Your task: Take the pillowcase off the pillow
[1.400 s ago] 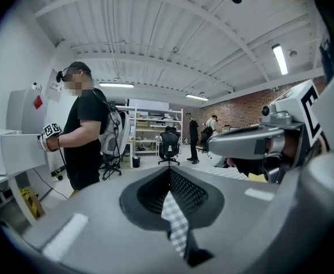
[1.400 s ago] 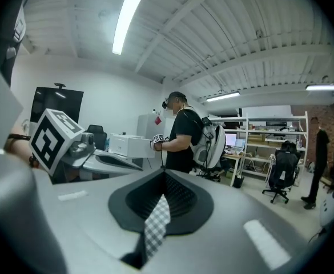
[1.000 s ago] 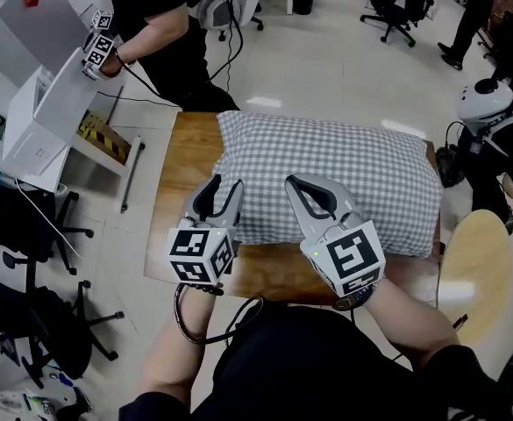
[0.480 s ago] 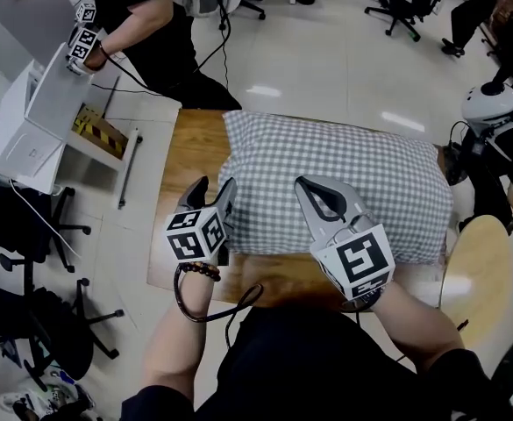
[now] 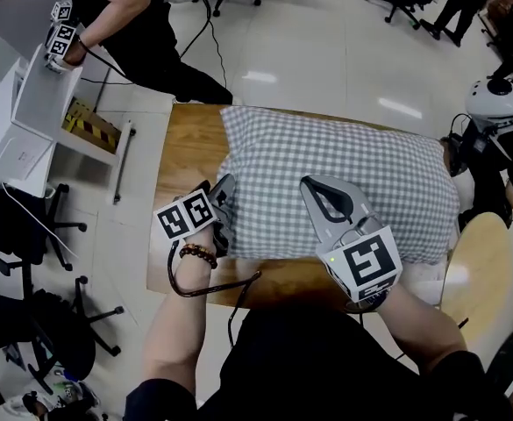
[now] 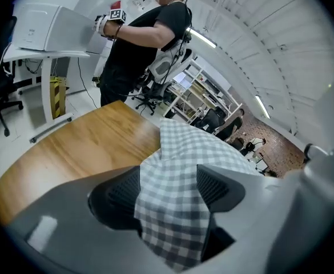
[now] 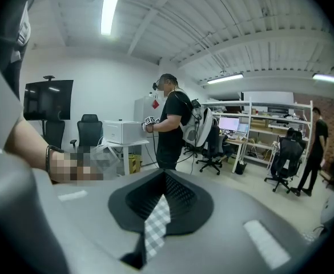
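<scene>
I'm pinching the pillowcase (image 5: pixel 379 174) in my clenched right gripper (image 7: pixel 162 201). My left gripper (image 6: pixel 168 182) has just been opening, released around a fold that is likely slipping free.

Head view looks steeply down on the pillow (image 5: pixel 344 191) mid-frame; both gripper views peer along their jaws, close on its cloth (image 6: pixel 172 210)

Open lab office, swivel chairs (image 7: pixel 91 131), monitors (image 7: pixel 233 123) on shelving (image 7: pixel 272 117), wall screen (image 7: pixel 48 100), strip lights (image 7: pixel 111 7).
</scene>
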Demonstrator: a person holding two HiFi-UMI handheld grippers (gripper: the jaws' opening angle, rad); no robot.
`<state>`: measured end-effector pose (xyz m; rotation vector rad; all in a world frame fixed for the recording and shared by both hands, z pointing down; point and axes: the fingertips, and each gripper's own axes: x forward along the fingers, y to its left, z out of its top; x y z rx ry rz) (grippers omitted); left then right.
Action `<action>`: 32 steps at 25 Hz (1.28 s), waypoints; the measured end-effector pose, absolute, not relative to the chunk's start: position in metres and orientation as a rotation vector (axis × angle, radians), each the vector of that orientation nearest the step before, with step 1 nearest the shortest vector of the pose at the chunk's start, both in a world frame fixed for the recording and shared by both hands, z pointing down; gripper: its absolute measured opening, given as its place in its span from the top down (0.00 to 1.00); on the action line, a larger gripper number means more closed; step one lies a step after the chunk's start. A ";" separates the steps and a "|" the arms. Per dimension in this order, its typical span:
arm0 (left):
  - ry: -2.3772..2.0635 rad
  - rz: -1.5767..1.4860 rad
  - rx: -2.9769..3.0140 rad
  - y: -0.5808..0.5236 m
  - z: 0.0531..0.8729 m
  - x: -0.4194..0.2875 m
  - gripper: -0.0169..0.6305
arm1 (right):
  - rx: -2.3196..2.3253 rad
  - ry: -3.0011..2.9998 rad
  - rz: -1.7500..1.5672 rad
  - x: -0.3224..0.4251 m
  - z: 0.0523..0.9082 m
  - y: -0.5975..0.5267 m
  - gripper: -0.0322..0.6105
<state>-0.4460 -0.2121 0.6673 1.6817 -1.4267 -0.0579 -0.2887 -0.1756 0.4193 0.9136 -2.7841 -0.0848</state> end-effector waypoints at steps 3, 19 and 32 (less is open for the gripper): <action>-1.398 0.005 1.676 -0.214 0.691 -0.444 0.48 | 0.933 -2.779 -0.076 -0.282 0.428 -0.176 0.95; -1.145 0.072 1.648 -0.236 0.754 -0.432 0.55 | 0.976 -2.740 -0.009 -0.275 0.456 -0.210 0.95; -1.123 -0.034 1.674 -0.241 0.729 -0.423 0.96 | 0.971 -2.760 -0.017 -0.275 0.442 -0.205 0.95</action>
